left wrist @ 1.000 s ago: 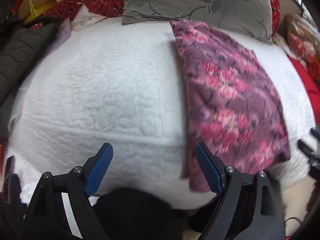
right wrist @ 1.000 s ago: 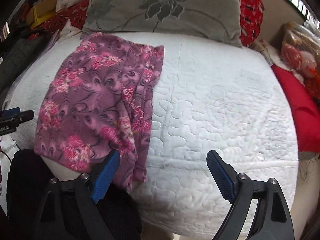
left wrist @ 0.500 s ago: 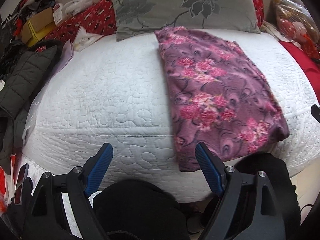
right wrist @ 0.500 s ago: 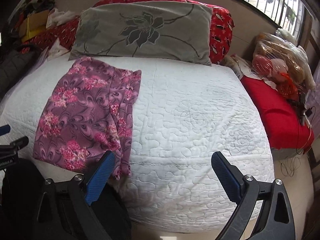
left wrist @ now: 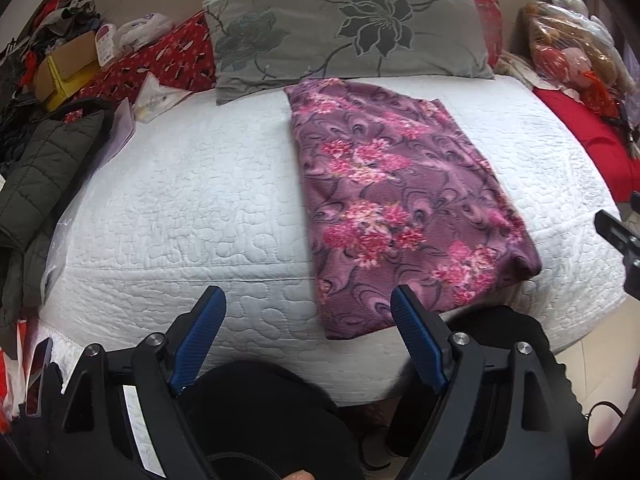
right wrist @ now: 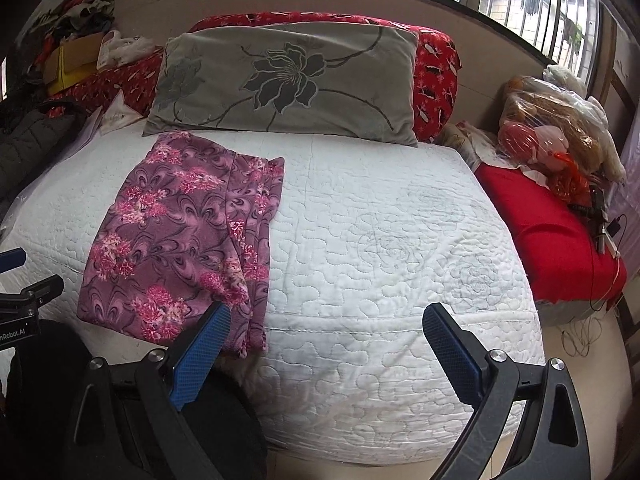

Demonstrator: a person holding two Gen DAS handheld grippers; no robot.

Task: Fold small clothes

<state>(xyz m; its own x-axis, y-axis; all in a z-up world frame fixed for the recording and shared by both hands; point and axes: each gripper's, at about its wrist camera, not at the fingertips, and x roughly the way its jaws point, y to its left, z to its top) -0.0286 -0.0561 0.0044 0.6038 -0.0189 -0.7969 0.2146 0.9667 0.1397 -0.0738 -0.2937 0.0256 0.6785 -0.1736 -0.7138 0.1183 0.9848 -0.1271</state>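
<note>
A purple garment with pink flowers [left wrist: 400,200] lies folded in a long strip on the white quilted bed [left wrist: 192,208], reaching from the pillow to the near edge. It also shows in the right wrist view [right wrist: 188,236], at the left. My left gripper [left wrist: 308,320] is open and empty, held back from the bed's near edge, just left of the garment's near end. My right gripper [right wrist: 326,332] is open and empty, off the near edge, to the right of the garment.
A grey flowered pillow [left wrist: 344,28] lies at the head of the bed. A dark padded jacket [left wrist: 40,176] and boxes lie at the left. A red cushion [right wrist: 548,232] and bagged items [right wrist: 556,128] lie at the right. The person's dark-clothed legs are below the grippers.
Both grippers have pulled back and up from the bed, so more of the bed and room shows. The garment lies still and both grippers stay open.
</note>
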